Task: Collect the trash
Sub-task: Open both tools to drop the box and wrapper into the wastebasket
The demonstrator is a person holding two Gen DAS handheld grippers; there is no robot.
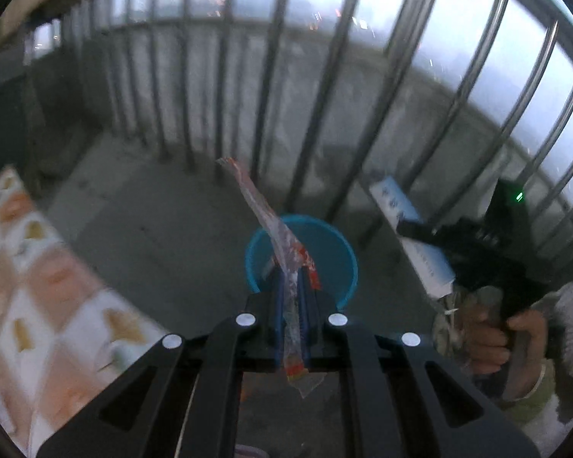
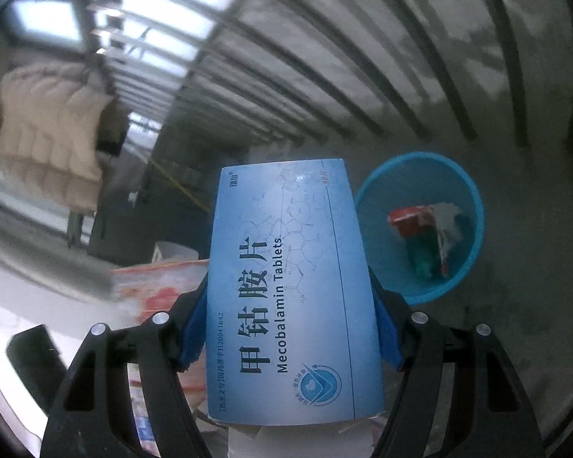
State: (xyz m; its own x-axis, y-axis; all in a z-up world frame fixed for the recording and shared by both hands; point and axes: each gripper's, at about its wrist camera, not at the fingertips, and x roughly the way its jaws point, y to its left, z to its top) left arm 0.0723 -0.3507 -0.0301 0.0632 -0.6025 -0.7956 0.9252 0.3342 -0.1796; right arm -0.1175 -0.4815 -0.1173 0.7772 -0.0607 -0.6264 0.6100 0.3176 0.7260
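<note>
Beside balcony railings (image 1: pixel 271 87), a plastic wrapper (image 1: pixel 282 259) is clamped in the left gripper (image 1: pixel 290 290) jaws and a Mecobalamin tablet box (image 2: pixel 290 290) in the right gripper (image 2: pixel 290 339). If released short of the blue bin (image 2: pixel 473 210), the light wrapper could be carried wide and the box dropped outside.

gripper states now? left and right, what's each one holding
Left gripper: closed on a clear plastic wrapper, above the blue bin.
Right gripper: closed on a blue tablet box.
</note>
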